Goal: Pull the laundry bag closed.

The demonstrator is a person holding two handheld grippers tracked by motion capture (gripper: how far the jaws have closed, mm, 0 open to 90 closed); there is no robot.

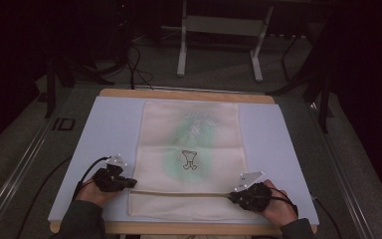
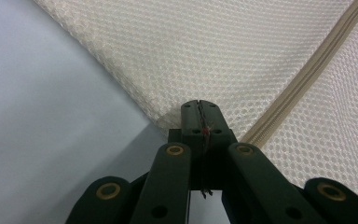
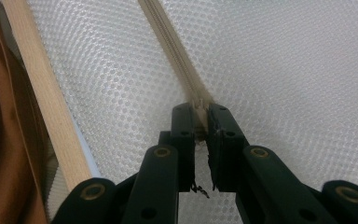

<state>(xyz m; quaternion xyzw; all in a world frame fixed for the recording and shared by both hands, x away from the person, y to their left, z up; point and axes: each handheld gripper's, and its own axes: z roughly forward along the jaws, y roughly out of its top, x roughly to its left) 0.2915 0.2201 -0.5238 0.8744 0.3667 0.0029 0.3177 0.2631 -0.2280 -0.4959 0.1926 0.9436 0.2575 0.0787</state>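
While the mesh bag lies flat on a pale sheet over a wooden table in a dark room, the left gripper pinches its left edge and the right gripper clamps the zipper end.

I am finding no legible text on the mesh bag; it is carrying only a small black outline drawing. Letters resembling "ID" are showing on the floor marking.
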